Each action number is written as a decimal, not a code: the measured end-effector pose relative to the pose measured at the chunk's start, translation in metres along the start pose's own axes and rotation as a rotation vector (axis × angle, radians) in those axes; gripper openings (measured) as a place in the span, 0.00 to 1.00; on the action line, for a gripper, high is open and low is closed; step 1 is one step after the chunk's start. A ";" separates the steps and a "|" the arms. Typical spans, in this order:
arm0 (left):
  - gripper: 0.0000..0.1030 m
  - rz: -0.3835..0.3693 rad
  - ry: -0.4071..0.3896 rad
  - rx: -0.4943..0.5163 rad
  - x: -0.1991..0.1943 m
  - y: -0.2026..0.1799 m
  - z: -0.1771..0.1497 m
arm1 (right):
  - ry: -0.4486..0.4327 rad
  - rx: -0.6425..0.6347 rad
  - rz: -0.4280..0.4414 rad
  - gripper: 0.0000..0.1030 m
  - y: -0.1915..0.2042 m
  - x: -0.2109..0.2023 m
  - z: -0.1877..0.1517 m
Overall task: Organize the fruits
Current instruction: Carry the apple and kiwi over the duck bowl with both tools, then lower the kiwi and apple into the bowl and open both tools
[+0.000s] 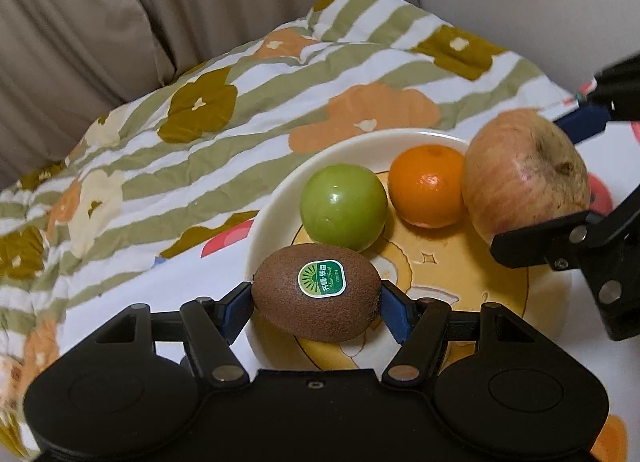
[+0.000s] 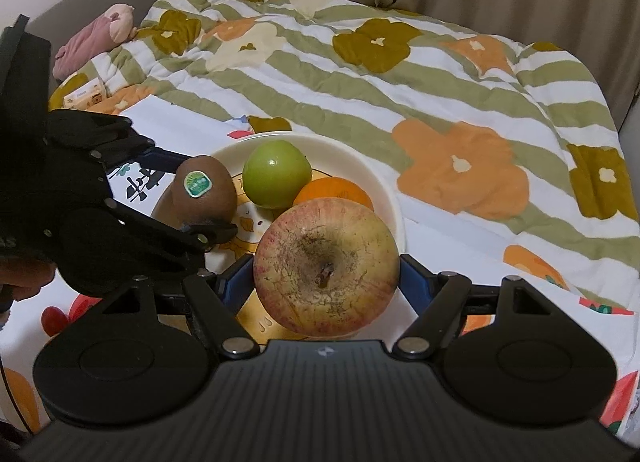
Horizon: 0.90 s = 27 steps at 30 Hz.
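A brown kiwi (image 1: 317, 293) with a green sticker sits between the blue pads of my left gripper (image 1: 316, 304), which is shut on it over the near rim of a cream plate (image 1: 276, 201). My right gripper (image 2: 326, 282) is shut on a large red-yellow apple (image 2: 326, 266), held over the plate's (image 2: 384, 185) near side. On the plate lie a green round fruit (image 1: 343, 206) and an orange (image 1: 427, 185). From the right wrist the kiwi (image 2: 204, 191), the green fruit (image 2: 277, 173) and the orange (image 2: 334, 191) also show. The apple (image 1: 524, 173) appears at right in the left wrist view.
The plate rests on a white printed cloth over a striped flowered quilt (image 2: 440, 109) on a bed. A pink plush toy (image 2: 96, 35) and a small box (image 2: 86, 95) lie at the far left. Beige curtains (image 1: 100, 21) hang behind.
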<state>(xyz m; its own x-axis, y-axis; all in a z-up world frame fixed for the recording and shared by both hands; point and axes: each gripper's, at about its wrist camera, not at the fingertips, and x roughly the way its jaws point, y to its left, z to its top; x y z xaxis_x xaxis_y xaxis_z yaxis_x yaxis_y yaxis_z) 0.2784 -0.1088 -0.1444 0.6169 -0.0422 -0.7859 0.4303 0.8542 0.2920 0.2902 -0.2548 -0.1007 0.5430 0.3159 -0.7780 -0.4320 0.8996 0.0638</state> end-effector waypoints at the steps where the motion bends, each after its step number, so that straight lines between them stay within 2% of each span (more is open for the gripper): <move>1: 0.69 0.004 0.002 0.010 0.002 -0.001 0.000 | -0.002 -0.003 0.001 0.88 0.000 0.000 0.000; 6: 0.75 0.020 -0.001 0.025 0.004 -0.004 0.001 | 0.005 -0.020 -0.006 0.88 0.000 -0.001 -0.001; 8: 0.89 0.030 -0.013 0.019 0.001 -0.002 0.002 | 0.008 -0.022 -0.008 0.88 0.001 -0.002 -0.001; 12: 0.90 0.024 -0.020 -0.023 -0.011 0.008 -0.001 | 0.015 -0.024 -0.002 0.88 0.003 -0.005 -0.002; 18: 0.92 0.015 -0.015 -0.147 -0.033 0.026 -0.016 | 0.025 -0.033 0.000 0.88 0.008 -0.005 -0.004; 27: 0.93 0.023 -0.034 -0.278 -0.061 0.036 -0.034 | 0.049 -0.038 0.028 0.88 0.024 0.006 -0.006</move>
<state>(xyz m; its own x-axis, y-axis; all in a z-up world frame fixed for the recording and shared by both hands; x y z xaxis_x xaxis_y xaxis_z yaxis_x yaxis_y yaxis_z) 0.2345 -0.0579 -0.1046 0.6480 -0.0347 -0.7609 0.2218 0.9643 0.1450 0.2783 -0.2334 -0.1077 0.4954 0.3246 -0.8057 -0.4739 0.8784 0.0624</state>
